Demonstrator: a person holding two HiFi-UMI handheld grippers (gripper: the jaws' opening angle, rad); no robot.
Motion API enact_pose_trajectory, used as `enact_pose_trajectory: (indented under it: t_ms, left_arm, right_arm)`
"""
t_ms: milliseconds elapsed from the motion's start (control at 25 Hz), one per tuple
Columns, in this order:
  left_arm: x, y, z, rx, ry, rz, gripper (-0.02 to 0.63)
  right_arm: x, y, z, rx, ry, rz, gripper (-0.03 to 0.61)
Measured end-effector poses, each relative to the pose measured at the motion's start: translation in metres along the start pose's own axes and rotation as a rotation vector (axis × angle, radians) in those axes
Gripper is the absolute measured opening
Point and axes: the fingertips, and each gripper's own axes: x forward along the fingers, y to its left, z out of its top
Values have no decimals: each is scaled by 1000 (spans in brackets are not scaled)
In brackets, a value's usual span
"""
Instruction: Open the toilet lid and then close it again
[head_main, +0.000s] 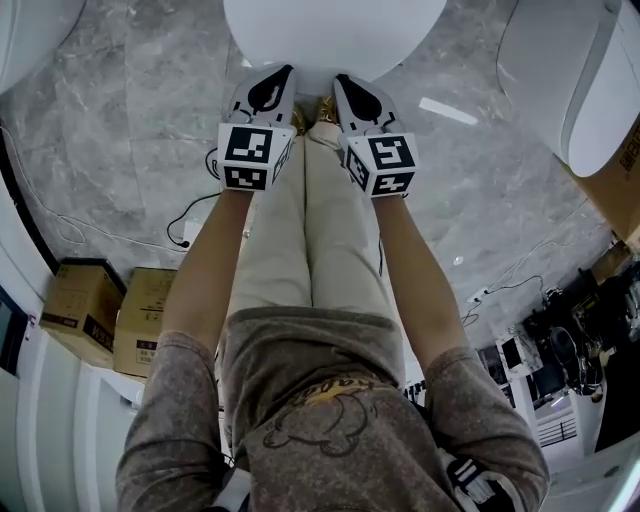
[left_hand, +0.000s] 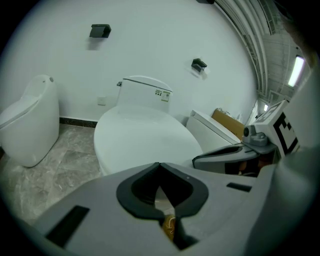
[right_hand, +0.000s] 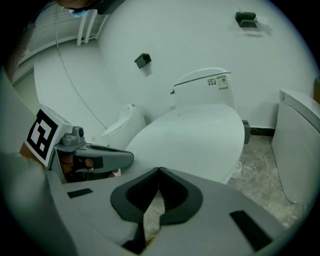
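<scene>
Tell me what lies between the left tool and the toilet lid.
Nothing. The left gripper view shows the left tool pointing straight at the closed toilet lid, with no object between them.

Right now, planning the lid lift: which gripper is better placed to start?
Right, narrowly. The right gripper sits nearer the middle of the front edge of the closed toilet lid; the left gripper is off-centre. Both are shut and empty.
</scene>
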Motion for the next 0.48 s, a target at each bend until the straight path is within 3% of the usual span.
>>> enact_pose_trajectory:
  t_ms: [320, 480]
  left_arm:
    - [24, 11, -34, -15, 77, -4, 8]
    - [27, 10, -36, -7, 73, -14, 8]
  right_arm:
    - [24, -9, -33, -24, 49, 6, 26]
    - [25, -11, -35, -23, 34, 18, 26]
